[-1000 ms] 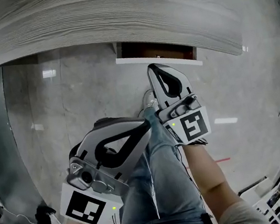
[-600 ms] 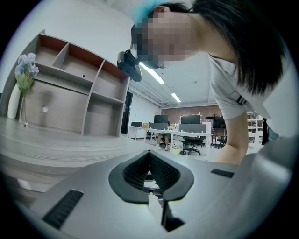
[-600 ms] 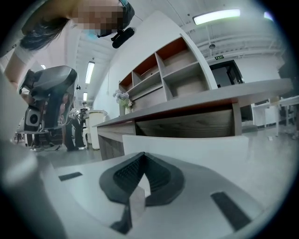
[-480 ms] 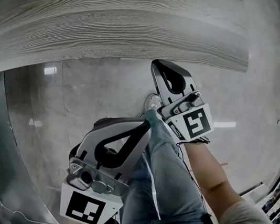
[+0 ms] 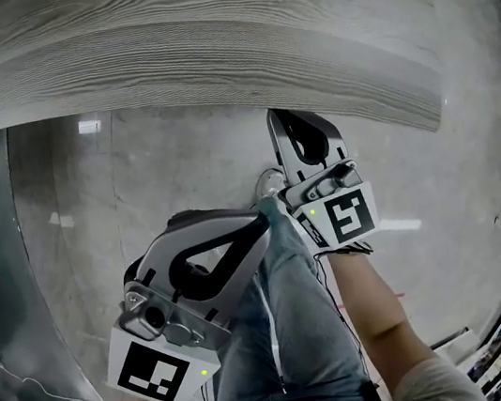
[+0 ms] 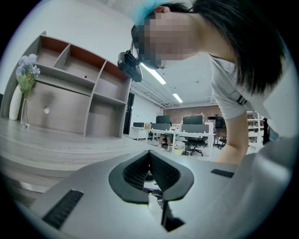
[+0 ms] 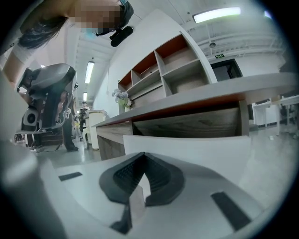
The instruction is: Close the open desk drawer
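In the right gripper view the white drawer front stands just beyond my right gripper, under the grey wood desk top. The jaws are shut with nothing between them, and whether they touch the front I cannot tell. In the head view the desk top hides the drawer, and my right gripper has its tip at the desk's near edge. My left gripper hangs lower, over the person's leg, shut and empty. It points away across the desk top.
The person's jeans leg and shoe are below the grippers on the grey stone floor. A shelf unit and a vase of flowers stand on the desk. Office desks and chairs lie farther off.
A second ago the drawer stuck out from under the desk with its brown inside showing. My right gripper moved forward and the drawer slid out of sight. The left gripper stayed put.
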`<action>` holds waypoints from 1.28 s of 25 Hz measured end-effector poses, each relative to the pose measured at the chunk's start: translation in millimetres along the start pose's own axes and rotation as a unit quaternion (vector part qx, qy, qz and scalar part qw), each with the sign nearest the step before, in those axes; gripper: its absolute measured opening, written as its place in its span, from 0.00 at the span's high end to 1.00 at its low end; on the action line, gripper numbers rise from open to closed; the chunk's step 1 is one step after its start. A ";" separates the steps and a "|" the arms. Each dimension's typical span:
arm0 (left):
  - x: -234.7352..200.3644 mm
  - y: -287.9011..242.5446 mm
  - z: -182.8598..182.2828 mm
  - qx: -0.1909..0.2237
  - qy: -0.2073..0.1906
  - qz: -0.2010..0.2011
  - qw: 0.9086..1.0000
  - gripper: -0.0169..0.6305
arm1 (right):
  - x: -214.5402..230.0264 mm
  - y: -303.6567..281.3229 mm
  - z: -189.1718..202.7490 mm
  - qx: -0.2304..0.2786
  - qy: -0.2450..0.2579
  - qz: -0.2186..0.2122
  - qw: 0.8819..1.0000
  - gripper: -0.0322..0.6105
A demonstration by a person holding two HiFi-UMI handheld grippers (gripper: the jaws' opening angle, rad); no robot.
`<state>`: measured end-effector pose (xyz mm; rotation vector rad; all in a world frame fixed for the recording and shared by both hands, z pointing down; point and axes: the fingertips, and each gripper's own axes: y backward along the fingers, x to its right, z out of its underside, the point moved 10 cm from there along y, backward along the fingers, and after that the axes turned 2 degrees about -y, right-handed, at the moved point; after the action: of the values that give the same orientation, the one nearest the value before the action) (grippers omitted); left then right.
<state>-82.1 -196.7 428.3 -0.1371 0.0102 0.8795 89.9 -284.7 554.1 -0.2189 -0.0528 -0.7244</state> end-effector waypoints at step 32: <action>111.6 97.9 -56.5 0.026 -0.056 0.028 0.998 0.96 | -120.6 162.6 -109.8 0.082 0.035 0.027 0.996 0.94</action>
<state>-83.4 -56.5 353.8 -0.0394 -0.0685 0.9406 104.3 -111.7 402.8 -0.0367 -0.0385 -0.6695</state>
